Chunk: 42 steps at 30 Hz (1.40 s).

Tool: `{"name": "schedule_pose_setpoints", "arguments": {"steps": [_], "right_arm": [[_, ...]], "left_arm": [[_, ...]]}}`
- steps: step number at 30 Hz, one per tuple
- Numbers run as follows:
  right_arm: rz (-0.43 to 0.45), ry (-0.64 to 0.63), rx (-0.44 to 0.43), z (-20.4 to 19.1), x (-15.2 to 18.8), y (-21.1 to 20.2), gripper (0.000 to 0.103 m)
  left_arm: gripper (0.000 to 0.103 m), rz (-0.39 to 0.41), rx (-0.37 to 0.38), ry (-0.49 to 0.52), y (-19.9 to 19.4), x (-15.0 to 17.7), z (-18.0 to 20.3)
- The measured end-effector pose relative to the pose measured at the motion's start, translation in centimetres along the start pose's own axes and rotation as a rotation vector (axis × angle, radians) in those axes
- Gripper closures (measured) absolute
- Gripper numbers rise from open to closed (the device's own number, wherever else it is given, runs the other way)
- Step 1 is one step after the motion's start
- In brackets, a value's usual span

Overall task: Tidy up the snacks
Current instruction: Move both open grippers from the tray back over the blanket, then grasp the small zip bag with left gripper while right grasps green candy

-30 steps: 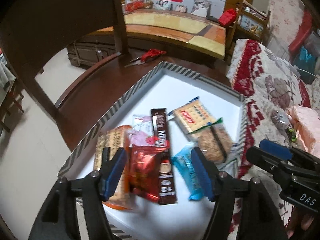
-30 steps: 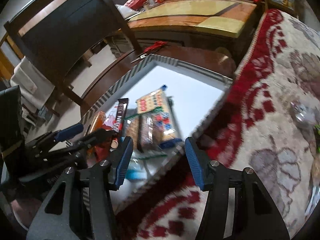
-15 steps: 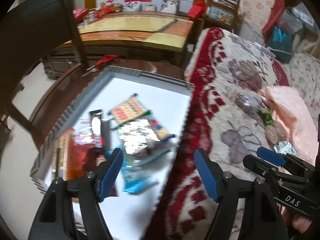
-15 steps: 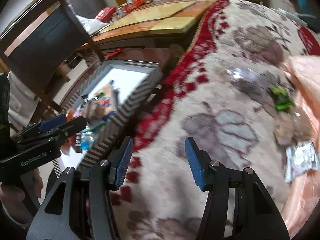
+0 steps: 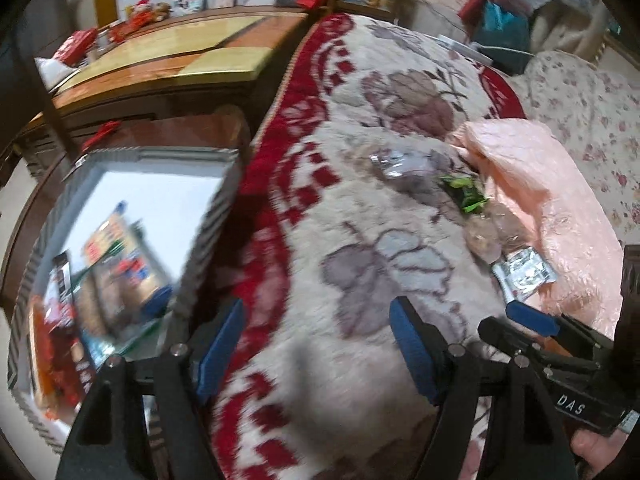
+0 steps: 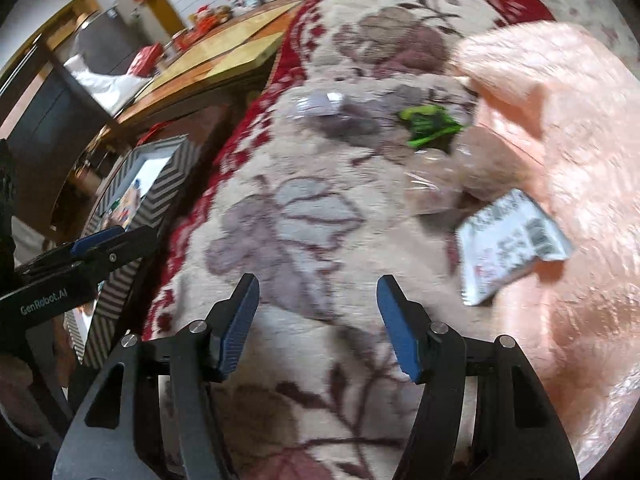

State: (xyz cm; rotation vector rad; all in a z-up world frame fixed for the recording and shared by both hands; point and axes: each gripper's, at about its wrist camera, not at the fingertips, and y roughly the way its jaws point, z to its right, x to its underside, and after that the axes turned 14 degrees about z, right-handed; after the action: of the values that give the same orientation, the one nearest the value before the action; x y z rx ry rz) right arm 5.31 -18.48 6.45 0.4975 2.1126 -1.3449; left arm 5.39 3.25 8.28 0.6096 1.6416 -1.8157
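A striped-rim white tray at the left holds several snack packets; it also shows in the right wrist view. On the floral blanket lie loose snacks: a clear packet, a green packet, a brownish packet and a silver-white packet. The right wrist view shows the green packet and the silver-white packet. My left gripper is open and empty over the blanket. My right gripper is open and empty, short of the silver-white packet.
A pink quilted cover lies at the right under the snacks. A dark wooden table carries the tray, with red scissors behind it. A yellow-topped table stands farther back.
Both grippers swung right, away from the tray and over the blanket toward the loose snacks. Both stayed open and empty.
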Motion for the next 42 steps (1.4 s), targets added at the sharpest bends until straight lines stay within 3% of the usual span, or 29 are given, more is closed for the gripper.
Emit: {"name": "schedule_pose_setpoints", "arguments": {"steps": [12,27,34,42], "right_arm": [[0.011,0.053,0.026,3.8,-0.8,0.1,0.041],[0.035,0.017,0.027,4.1,-4.3,1.5,0.04],[0.024,-0.026,0.035,4.5,-6.1,2.7,0.035],[0.017,-0.041,0.052,5.9,-8.1,4.2,0.035]], "left_arm": [[0.023,-0.041,0.044,0.034,4.6,-3.1,3.7],[0.023,-0.049,0.037,0.06,7.5,-5.1,4.5],[0.023,-0.052,0.042,0.06,9.0,-6.4,4.6],[0.023,-0.081,0.095,0.028,11.1,-8.1,5.0]]}}
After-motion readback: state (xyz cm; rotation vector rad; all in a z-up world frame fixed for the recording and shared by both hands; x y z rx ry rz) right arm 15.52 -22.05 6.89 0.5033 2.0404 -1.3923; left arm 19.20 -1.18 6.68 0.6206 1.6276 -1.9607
